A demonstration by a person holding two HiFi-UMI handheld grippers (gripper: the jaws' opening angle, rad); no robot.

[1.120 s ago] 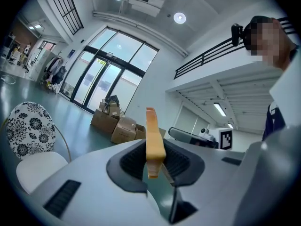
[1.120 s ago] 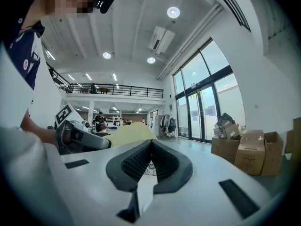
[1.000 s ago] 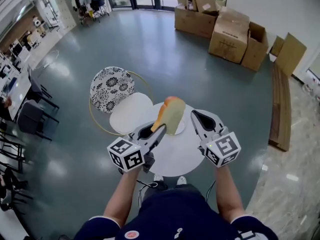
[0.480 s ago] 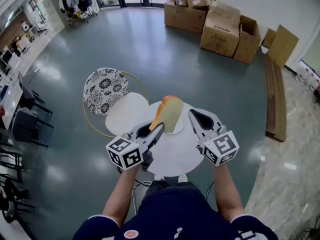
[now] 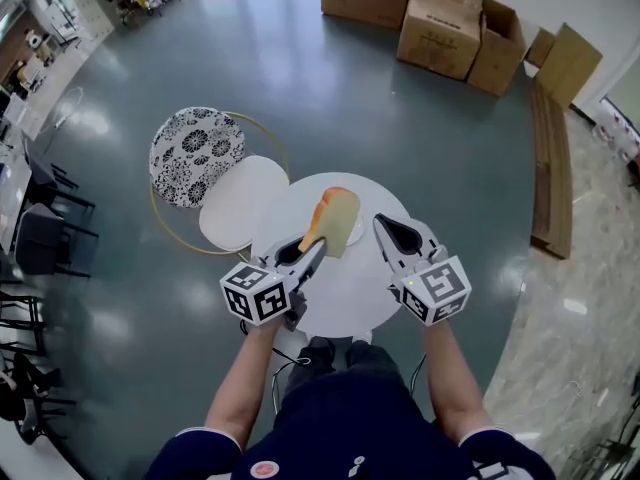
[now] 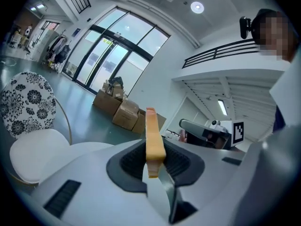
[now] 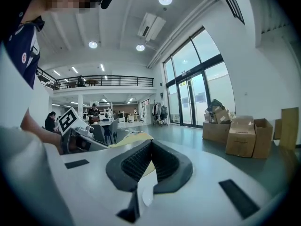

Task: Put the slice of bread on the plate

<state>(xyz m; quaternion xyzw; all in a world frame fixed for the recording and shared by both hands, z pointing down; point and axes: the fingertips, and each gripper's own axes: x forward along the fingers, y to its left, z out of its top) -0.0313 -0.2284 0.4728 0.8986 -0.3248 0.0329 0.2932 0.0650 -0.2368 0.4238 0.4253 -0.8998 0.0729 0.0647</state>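
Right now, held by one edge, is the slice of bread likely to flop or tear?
Probably not flop: the slice of bread stands out straight from the left hand-held gripper without drooping. It seems light, since a pinch at its lower edge carries it. That narrow pinch could dent the soft crumb.
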